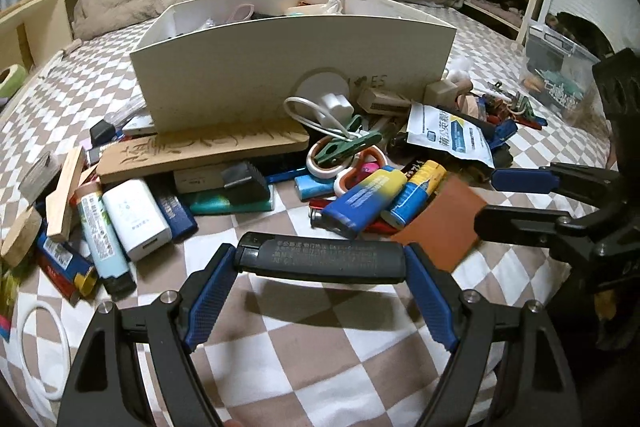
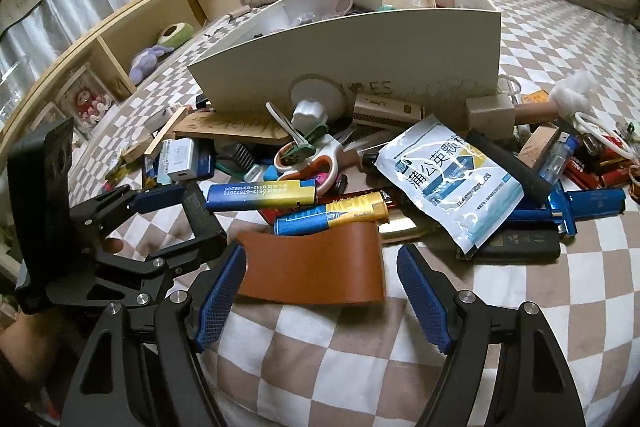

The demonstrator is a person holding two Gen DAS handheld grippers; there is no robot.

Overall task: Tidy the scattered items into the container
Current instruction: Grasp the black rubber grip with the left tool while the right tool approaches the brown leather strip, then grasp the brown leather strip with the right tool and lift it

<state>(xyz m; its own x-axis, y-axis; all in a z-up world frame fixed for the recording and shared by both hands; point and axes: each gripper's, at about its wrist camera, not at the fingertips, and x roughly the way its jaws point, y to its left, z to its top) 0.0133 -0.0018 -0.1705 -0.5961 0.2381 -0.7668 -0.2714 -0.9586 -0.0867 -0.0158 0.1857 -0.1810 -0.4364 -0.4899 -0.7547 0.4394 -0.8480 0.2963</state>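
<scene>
**Entry: bed-top clutter, sorting in progress**

- Left gripper [image 1: 320, 263]: closed on a black lighter [image 1: 320, 257], gripped end to end across both blue pads. The shadow on the sheet beneath suggests it is lifted clear of the bed.
- Right gripper [image 2: 322, 267]: jaws apart, nothing between the pads. It hangs over a brown leather card holder [image 2: 312, 263], whose near edge lies between the fingers; contact with either pad cannot be confirmed.
- Container [image 1: 296, 67]: white open-topped box, upright on the checked bedsheet [image 1: 320, 367], beyond the pile. Already holds several small items; contents mostly hidden by the front wall.
- Scattered items, near the box front: two blue-and-yellow lighters [image 2: 260, 197], orange-handled scissors [image 2: 316, 163], a green clothes peg [image 1: 348, 147], a white charger plug [image 1: 336, 107], a wooden plaque [image 1: 200, 151], a white power bank [image 1: 136, 219], a printed sachet [image 2: 448, 179], further lighters and oddments to the right.

Step in hand, as judged: carrying the black lighter to the box; the right side is lined up for the card holder.

Next move calls for: raising the lighter over the front wall, then releasing inside. The right needs to lower and close on a thin, flat piece, which may slip or fold.
</scene>
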